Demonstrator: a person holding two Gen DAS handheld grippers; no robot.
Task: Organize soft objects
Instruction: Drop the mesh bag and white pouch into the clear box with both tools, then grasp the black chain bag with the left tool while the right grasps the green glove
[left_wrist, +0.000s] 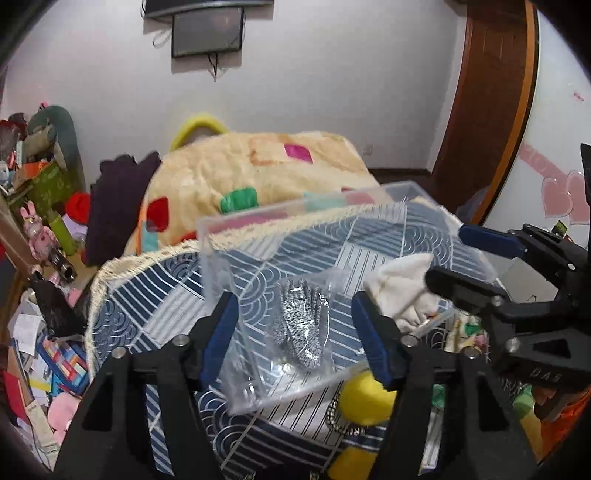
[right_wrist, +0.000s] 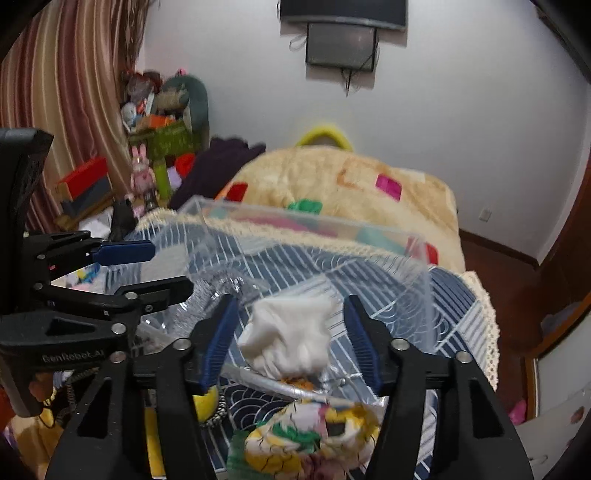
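A clear plastic box (left_wrist: 258, 236) stands on a blue patterned cushion (left_wrist: 155, 302). Inside lie a speckled grey glove in a clear bag (left_wrist: 301, 325) and a white cloth (left_wrist: 399, 291). My left gripper (left_wrist: 295, 332) is open, its jaws either side of the bagged glove. My right gripper (right_wrist: 290, 339) is open around the white cloth (right_wrist: 295, 336), and it shows at the right of the left wrist view (left_wrist: 480, 258). A flowered cloth (right_wrist: 310, 435) lies below the box. A yellow soft toy (left_wrist: 365, 398) lies in front of the box.
A cream blanket with coloured patches (left_wrist: 251, 173) is piled behind the box. A dark purple cloth (left_wrist: 114, 199) lies to its left. Toys, boxes and papers (left_wrist: 40, 332) clutter the left side. A striped curtain (right_wrist: 66, 92) hangs at the left.
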